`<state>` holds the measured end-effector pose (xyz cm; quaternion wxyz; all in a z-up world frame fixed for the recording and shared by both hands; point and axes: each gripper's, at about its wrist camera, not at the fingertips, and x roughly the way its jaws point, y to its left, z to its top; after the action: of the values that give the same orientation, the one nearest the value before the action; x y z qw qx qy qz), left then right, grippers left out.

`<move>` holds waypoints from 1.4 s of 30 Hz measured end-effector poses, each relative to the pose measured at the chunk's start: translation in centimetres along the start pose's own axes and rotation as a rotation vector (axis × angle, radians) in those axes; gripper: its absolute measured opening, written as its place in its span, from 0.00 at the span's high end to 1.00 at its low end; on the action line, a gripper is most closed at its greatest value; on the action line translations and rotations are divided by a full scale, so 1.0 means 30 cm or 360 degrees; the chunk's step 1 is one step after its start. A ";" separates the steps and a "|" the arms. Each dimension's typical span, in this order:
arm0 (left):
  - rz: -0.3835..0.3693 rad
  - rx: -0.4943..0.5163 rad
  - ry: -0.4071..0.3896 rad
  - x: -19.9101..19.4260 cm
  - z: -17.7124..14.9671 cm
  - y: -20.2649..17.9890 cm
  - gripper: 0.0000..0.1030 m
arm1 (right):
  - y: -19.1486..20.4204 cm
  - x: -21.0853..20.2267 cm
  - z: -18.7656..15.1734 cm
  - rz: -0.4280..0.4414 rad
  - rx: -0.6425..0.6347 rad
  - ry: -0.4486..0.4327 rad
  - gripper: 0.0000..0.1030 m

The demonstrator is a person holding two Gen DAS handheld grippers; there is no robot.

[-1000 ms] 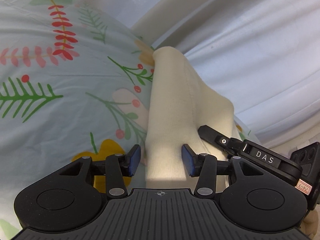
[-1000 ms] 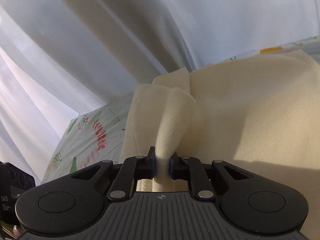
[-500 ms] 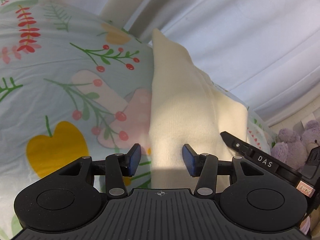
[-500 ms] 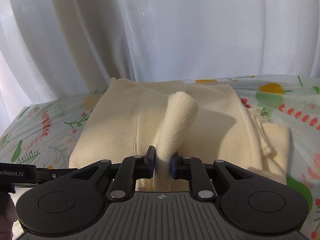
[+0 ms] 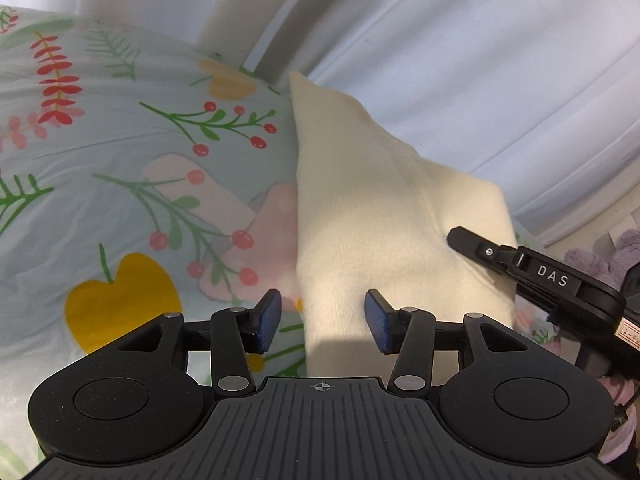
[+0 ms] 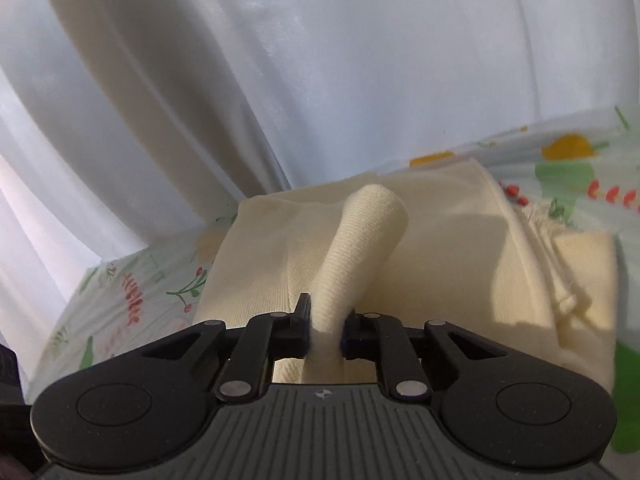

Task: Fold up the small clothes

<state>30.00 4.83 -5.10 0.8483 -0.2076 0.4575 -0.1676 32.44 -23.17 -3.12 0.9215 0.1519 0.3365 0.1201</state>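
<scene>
1. The cream knit garment point(image 5: 384, 216) lies on the floral bedsheet point(image 5: 120, 184), close to the white curtain point(image 5: 480, 80) at the bed's far edge. It is partly folded, with a side piece spilling off to the right in the right wrist view.
2. The right gripper point(image 6: 326, 328) is clenched on a pinched-up ridge of the garment point(image 6: 360, 240), which stands up between its jaws like a soft tube.
3. The left gripper point(image 5: 322, 322) is spread wide, its blue pads point(image 5: 269, 318) straddling the near edge of the cloth without touching it.
4. Handling, as a judgement: the knit looks light, soft and limp, with no stiffness of its own. It probably sags and stretches wherever it is not supported, and layers may slide over each other.
5. Best hold, I judge: pinch at a hem or corner, through all layers, not mid-panel, so the fold stays square.
6. With only 1 pinch, the free side likely droops; a 2nd pinch at the near edge under the left gripper should steady it.
</scene>
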 end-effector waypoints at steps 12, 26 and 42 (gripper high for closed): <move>-0.0052 0.0156 0.0063 0.041 -0.024 -0.113 0.49 | 0.060 -0.094 0.004 -0.0497 -0.0468 -0.0272 0.88; -0.0048 0.0255 0.0155 0.071 -0.049 -0.150 0.46 | -0.018 -0.017 -0.075 -0.0833 -0.0631 -0.0070 0.87; 0.0001 0.0533 0.0199 0.004 -0.160 -0.190 0.41 | -0.206 -0.336 -0.235 -0.0279 0.0396 0.0042 0.54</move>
<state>25.47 -1.08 -4.69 0.8409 -0.0525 0.4752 -0.2538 21.04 -30.75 -4.59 0.8981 0.2332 0.3730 -0.0015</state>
